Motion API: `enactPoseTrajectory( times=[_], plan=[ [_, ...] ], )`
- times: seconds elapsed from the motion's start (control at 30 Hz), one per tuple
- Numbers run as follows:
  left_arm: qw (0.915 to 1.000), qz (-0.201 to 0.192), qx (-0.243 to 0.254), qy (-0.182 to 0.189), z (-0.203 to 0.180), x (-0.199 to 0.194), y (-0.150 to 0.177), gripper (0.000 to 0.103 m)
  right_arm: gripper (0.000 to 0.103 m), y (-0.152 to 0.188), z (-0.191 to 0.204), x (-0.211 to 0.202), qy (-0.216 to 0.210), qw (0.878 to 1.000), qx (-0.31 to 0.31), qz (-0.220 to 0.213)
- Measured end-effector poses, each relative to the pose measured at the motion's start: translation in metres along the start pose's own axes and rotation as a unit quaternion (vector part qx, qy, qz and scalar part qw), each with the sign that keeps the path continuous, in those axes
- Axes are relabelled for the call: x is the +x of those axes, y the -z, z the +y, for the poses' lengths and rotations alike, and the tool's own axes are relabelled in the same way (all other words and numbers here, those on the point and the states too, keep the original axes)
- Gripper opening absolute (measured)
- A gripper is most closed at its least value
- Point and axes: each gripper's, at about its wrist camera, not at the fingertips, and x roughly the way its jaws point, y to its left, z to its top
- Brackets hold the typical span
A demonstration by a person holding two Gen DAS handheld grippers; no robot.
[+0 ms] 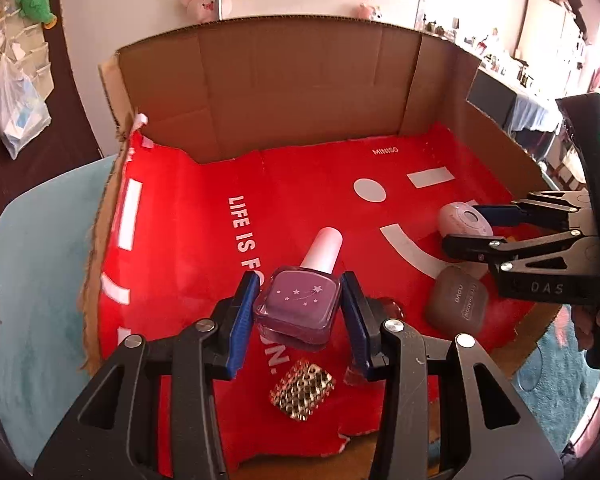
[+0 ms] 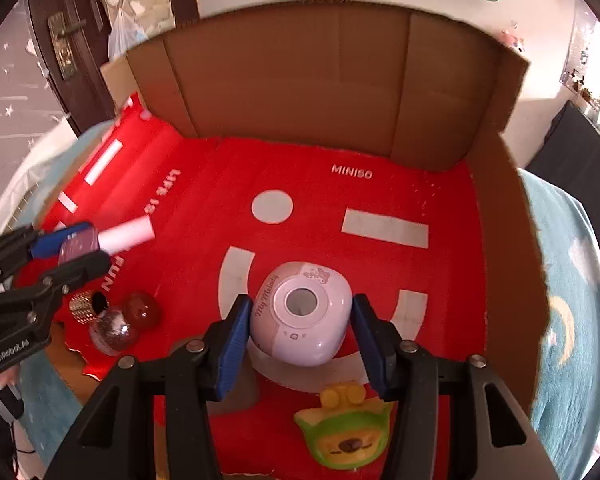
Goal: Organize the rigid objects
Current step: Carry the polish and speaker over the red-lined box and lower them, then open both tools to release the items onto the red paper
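My left claw (image 1: 300,308) is clamped on a square purple glass nail-polish bottle with a white cylindrical cap (image 1: 298,300); both blue pads press its sides and the bottle hangs clear above the red printed paper sheet (image 1: 204,248) that lines the open brown cardboard box (image 1: 300,80). The cap points away from the camera.

My right claw (image 2: 298,328) is closed on a rounded pale-pink plastic device with a circular lens-like ring on its face (image 2: 300,312); its pads bear on both flanks, and it too appears lifted off the sheet, with a shadow beneath it.

On the sheet I note a small gold perforated metal piece (image 1: 302,390), a flat grey rounded-square compact (image 1: 456,300) near the right claw, and two round glassy balls, one red (image 2: 140,308) and one clear with glitter (image 2: 114,332), touching each other. A green and yellow animal-face toy (image 2: 346,436) lies just below the right claw.

The box rests on a light-blue fluffy blanket (image 2: 568,320).
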Motion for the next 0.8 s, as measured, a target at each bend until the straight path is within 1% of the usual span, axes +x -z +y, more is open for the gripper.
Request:
enactPoseTrajectory(
  times=[0.13, 0.2, 0.3, 0.47, 0.6, 0.8],
  plan=[
    [0.9998, 0.018, 0.006, 0.0, -0.003, 0.01, -0.002, 0.039, 0.054, 0.0, 0.001, 0.008, 0.01, 1.0, -0.006, 0.012],
    [0.9997, 0.021, 0.01, -0.001, -0.005, 0.015, -0.002, 0.039, 0.054, 0.001, 0.001, 0.01, 0.01, 1.0, -0.004, 0.018],
    [0.9996, 0.026, 0.008, 0.0, -0.003, 0.02, -0.003, 0.039, 0.054, 0.0, 0.002, 0.013, 0.014, 1.0, -0.007, 0.019],
    [0.9989, 0.046, 0.007, 0.002, 0.0, 0.032, 0.001, 0.039, 0.054, 0.0, 0.003, 0.014, 0.016, 1.0, -0.01, 0.021],
    [0.9986, 0.051, 0.01, 0.008, -0.001, 0.031, 0.001, 0.039, 0.054, 0.0, 0.002, 0.014, 0.014, 1.0, -0.01, 0.024],
    [0.9984, 0.053, 0.018, 0.005, -0.003, 0.031, 0.001, 0.039, 0.054, -0.002, 0.004, 0.015, 0.016, 0.999, -0.013, 0.027]
  ],
)
